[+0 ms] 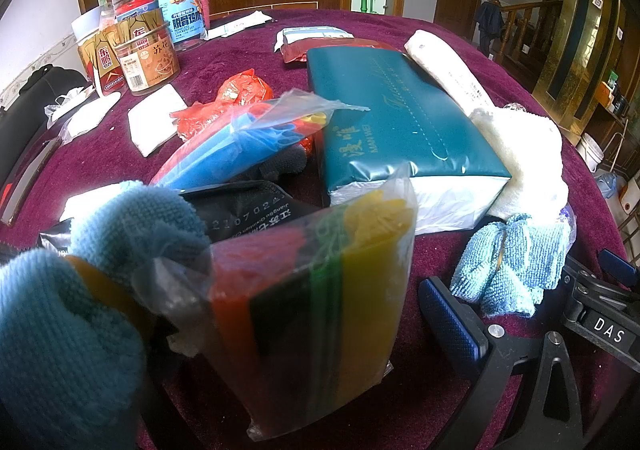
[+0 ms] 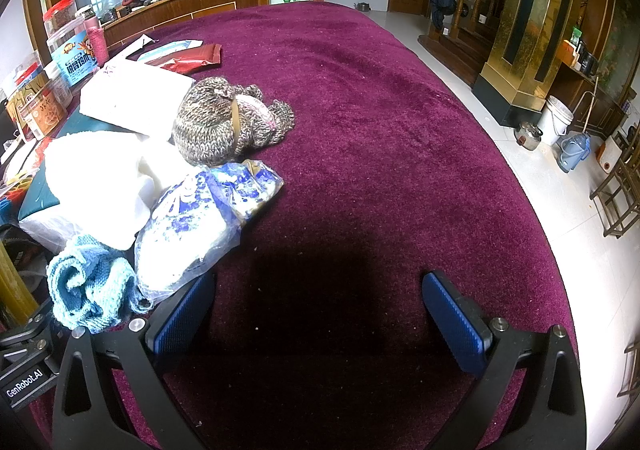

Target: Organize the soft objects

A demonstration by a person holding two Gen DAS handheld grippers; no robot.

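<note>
Left hand-held gripper (image 1: 280, 310) pinches my bag of coloured sponges (image 1: 320, 290), long axis upright; right hand-held gripper (image 2: 316, 326) hangs spread, blue cloth (image 2: 90, 290) just left.

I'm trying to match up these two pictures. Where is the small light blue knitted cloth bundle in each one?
Left wrist view: the light blue knitted bundle lies at lower right, just below the white fluffy towel.
Right wrist view: the same bundle lies at lower left, beside the right gripper.
Shared landmark: the white fluffy towel on the teal tissue pack.
</note>
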